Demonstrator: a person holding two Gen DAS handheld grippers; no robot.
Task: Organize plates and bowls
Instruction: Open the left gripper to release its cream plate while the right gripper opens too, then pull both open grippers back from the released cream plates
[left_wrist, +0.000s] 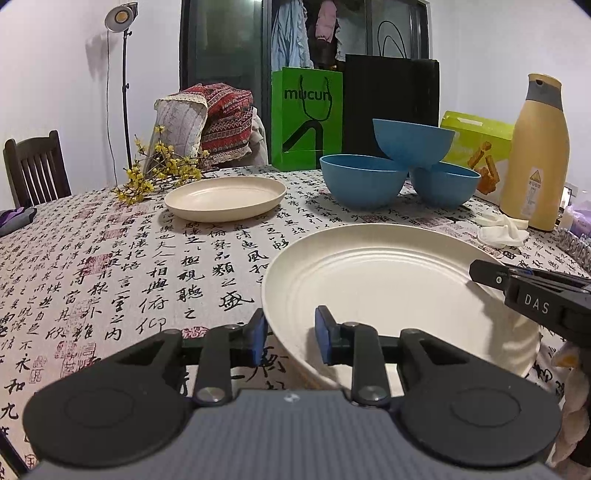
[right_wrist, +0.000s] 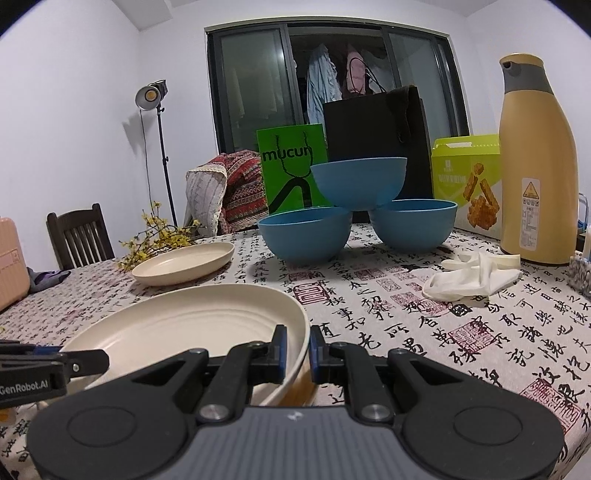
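Large cream plate sits nearest the cameras, tilted, one edge lifted off the calligraphy-print tablecloth. Both grippers are at its rim from opposite sides.

Left gripper: jaws a modest way apart, straddling the plate's near-left rim. One blue pad sits outside the rim, the other inside over the plate's well. A gap shows between the inner pad and the plate wall; whether the pads actually press on the rim cannot be told from this view.

Right gripper: jaws nearly together, clamped on the plate's right rim, one blue pad inside, one outside, both against the thin wall. In the left wrist view its black finger reaches over the plate's far-right edge.

Second, smaller cream plate lies flat farther back on the cloth, well apart from the held one, just beside a spray of yellow flowers.

Three blue bowls stand behind: two on the cloth side by side, the third perched on their touching rims.

Tan thermos at right rear; white gloves crumpled near it.
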